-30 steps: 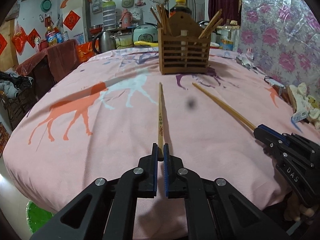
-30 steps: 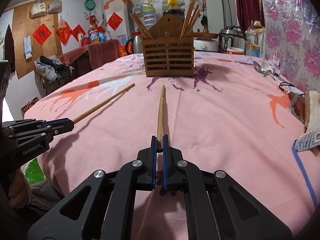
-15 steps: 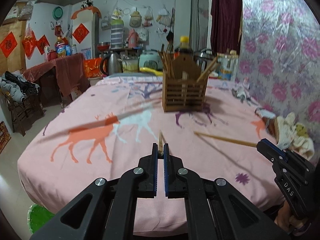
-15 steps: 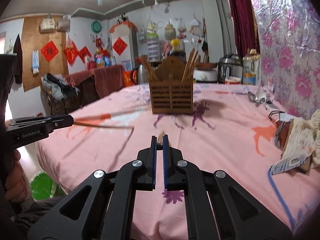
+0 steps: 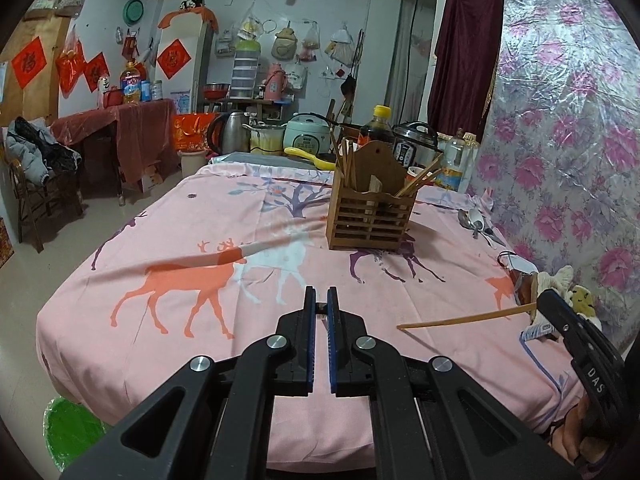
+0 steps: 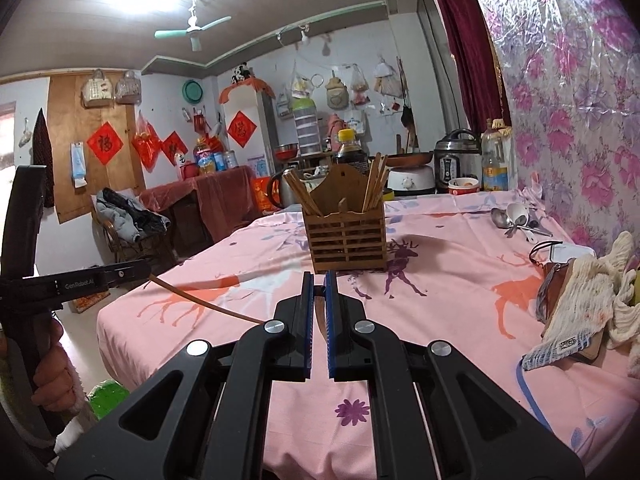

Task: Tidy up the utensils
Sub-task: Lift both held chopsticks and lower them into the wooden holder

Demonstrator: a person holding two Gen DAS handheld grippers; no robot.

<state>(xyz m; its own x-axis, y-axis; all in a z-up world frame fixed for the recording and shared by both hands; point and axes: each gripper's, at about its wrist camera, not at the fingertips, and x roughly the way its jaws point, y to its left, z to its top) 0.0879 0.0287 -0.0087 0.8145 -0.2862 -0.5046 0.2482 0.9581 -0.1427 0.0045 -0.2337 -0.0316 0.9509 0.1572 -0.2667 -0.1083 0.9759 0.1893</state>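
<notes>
A cluttered kitchen room surrounds a counter [image 5: 168, 320] draped in a pink deer-print cloth. At its far middle stands a slatted wooden utensil holder [image 5: 370, 216] with two compartments split by a tall back panel: chopsticks lean in the left one, and more fan out of the right. Spoons [image 6: 514, 218] lie on the cloth far right. The left hand-held gripper [image 5: 321, 306] is closed on a chopstick [image 6: 200, 301]; the right hand-held gripper [image 6: 319, 290] likewise clamps another chopstick [image 5: 464, 319], both raised above the cloth.
</notes>
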